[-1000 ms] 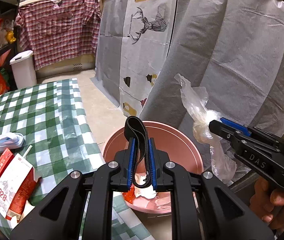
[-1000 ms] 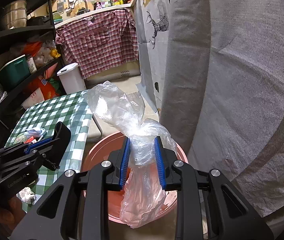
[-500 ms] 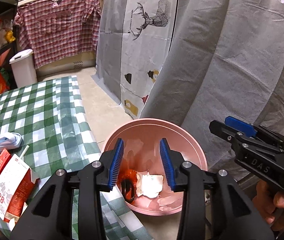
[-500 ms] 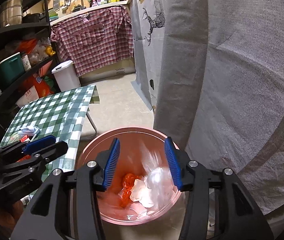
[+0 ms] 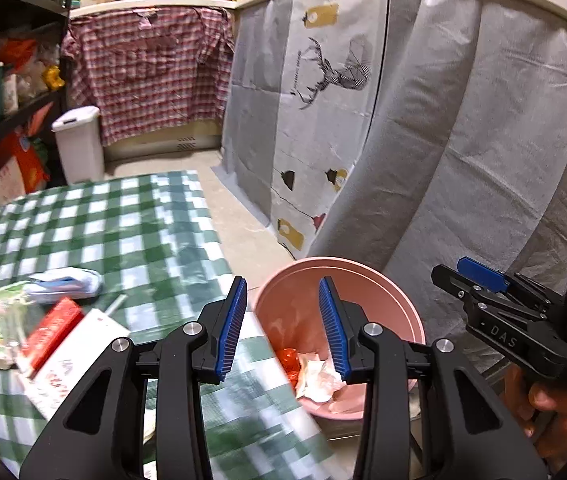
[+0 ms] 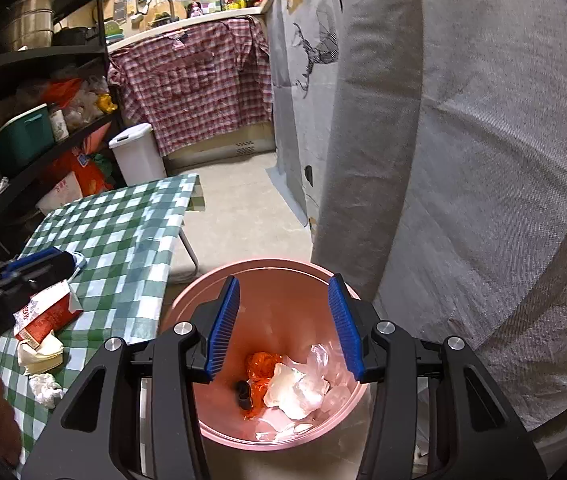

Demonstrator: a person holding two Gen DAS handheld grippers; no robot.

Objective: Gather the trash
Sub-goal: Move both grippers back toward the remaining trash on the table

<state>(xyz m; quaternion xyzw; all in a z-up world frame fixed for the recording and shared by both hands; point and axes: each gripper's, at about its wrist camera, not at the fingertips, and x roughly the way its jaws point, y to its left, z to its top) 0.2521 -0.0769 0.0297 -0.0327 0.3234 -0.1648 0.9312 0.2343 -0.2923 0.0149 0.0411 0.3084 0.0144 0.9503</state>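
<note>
We hold the right gripper (image 6: 283,326) over the pink bin (image 6: 203,292), jaws apart and empty, so dropped trash lands inside: orange wrapper (image 6: 261,364), white paper, clear plastic below its tips. Our left gripper (image 5: 281,326), also apart and empty, points toward the red-and-white carton (image 5: 63,344) on the checked table (image 5: 123,220) left of it.

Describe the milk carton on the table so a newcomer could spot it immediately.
Start at the green-checked table left of the pink bin. Near its front edge lies the red-and-white carton, on its side. Unlike the crumpled tissue nearby, it is boxy and printed.
</note>
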